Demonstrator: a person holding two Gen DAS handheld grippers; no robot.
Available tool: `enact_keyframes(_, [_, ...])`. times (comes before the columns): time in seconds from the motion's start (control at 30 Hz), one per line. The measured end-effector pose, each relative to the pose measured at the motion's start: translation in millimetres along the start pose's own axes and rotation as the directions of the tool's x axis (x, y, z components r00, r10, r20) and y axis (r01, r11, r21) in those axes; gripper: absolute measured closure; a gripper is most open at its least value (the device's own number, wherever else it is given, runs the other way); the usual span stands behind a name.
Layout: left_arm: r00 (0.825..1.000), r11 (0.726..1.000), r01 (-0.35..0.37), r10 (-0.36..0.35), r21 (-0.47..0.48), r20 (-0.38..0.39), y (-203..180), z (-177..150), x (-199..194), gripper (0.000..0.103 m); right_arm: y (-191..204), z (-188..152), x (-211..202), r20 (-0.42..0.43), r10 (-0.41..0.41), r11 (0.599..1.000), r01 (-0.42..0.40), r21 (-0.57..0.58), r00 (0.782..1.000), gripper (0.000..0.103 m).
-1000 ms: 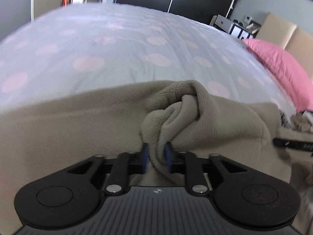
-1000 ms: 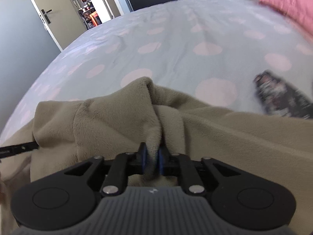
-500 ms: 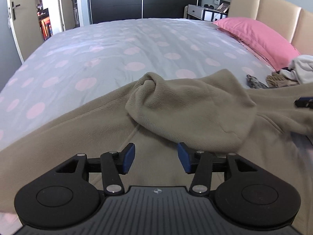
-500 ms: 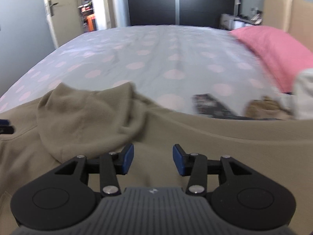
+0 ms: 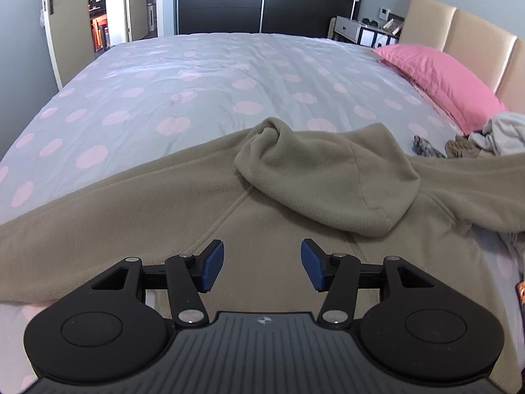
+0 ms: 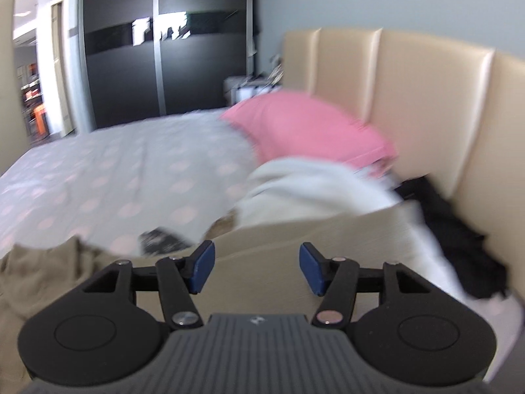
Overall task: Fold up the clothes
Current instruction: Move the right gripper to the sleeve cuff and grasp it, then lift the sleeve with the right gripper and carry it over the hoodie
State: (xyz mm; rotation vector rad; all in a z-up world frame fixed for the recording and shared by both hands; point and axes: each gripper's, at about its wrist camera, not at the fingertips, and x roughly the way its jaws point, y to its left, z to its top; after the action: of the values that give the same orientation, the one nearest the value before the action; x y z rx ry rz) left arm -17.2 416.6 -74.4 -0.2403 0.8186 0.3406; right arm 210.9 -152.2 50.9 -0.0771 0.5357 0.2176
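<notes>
A beige fleece hoodie (image 5: 229,216) lies spread flat on the dotted bed cover (image 5: 197,82), its hood (image 5: 328,177) flopped down over the body. My left gripper (image 5: 262,264) hovers over the hoodie's body; its jaws are opening and nothing is between the blue pads. The right wrist view is motion-blurred. There my right gripper (image 6: 256,267) is raised and points toward the headboard, jaws opening and empty. A beige sleeve (image 6: 311,233) of the hoodie runs across just beyond its fingers.
A pink pillow (image 5: 439,78) leans at the padded headboard (image 6: 410,105). A heap of white clothes (image 6: 311,187) and a black garment (image 6: 459,246) lie near it. A small dark patterned item (image 5: 426,146) rests on the cover. Dark wardrobe doors stand beyond the bed.
Both grippers let go of the bunched hood fabric and opened. The left one rose and pulled back; the right one swung up and to the right toward the headboard. The hood dropped flat.
</notes>
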Motion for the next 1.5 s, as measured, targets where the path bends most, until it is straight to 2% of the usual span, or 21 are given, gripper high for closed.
enact_keyframes(0.03, [1.0,1.0,0.005,-0.005,0.0,0.003,-1.1,0.3,0.1,0.053,-10.2,5.4,-4.1,0.007,-0.033,0.999,0.033,0.009,0.999,0.033])
enact_keyframes(0.13, [1.0,1.0,-0.001,0.001,0.011,0.007,-4.5,0.8,1.3,0.053,-37.9,16.3,-4.7,-0.006,-0.109,0.993,0.109,0.054,0.994,0.032])
enact_keyframes(0.2, [1.0,1.0,-0.005,0.005,0.017,0.004,-5.7,1.1,2.9,0.053,-54.7,21.3,1.5,-0.05,-0.11,0.988,0.115,0.104,0.993,0.032])
enact_keyframes(0.3, [1.0,1.0,-0.012,0.012,0.014,-0.001,-6.6,0.9,4.2,0.053,-74.6,20.5,17.0,-0.134,-0.038,0.974,0.067,0.216,0.99,0.032])
enact_keyframes(0.37, [1.0,1.0,-0.018,0.018,0.008,-0.004,-7.0,1.0,5.1,0.053,-81.4,18.1,26.1,-0.159,0.0,0.961,0.044,0.273,0.987,0.041])
enact_keyframes(0.43, [1.0,1.0,-0.019,0.019,0.004,-0.004,-7.2,1.9,5.8,0.053,-81.5,19.2,32.2,-0.159,0.047,0.953,0.004,0.304,0.986,0.084])
enact_keyframes(0.53, [1.0,1.0,-0.018,0.018,0.002,-0.006,-7.7,1.7,7.7,0.053,-69.0,35.2,35.8,-0.152,0.042,0.971,-0.004,0.24,0.987,0.095])
enact_keyframes(0.67, [1.0,0.999,-0.023,0.024,0.024,-0.02,-10.8,0.1,12.8,0.053,-51.6,77.3,39.6,-0.112,-0.018,0.99,0.033,0.135,0.994,0.096])
enact_keyframes(0.87, [0.999,0.998,-0.033,0.034,0.049,-0.025,-13.5,-0.4,15.6,0.053,-35.6,137.5,53.3,-0.004,-0.1,0.977,0.099,0.187,0.995,0.096])
enact_keyframes(1.03, [0.999,0.999,-0.022,0.023,0.04,-0.026,-12.5,6.8,22.1,0.053,18.6,171.1,56.7,0.027,-0.017,0.989,0.013,0.147,0.999,0.096])
enact_keyframes(1.2, [1.0,1.0,0.007,-0.007,0.004,-0.023,-6.5,17.6,25.8,0.053,107.8,200.1,43.0,0.047,0.135,0.988,-0.138,0.071,0.99,0.096])
enact_keyframes(1.37, [1.0,1.0,-0.006,0.006,0.024,-0.011,-0.2,23.0,22.3,0.053,214.1,220.8,13.1,0.068,0.288,0.957,-0.289,-0.001,0.955,0.096])
enact_keyframes(1.5, [0.998,0.997,-0.048,0.05,0.062,-0.029,7.7,19.9,20.7,0.053,297.8,223.4,-8.1,0.053,0.397,0.917,-0.396,-0.04,0.916,0.096])
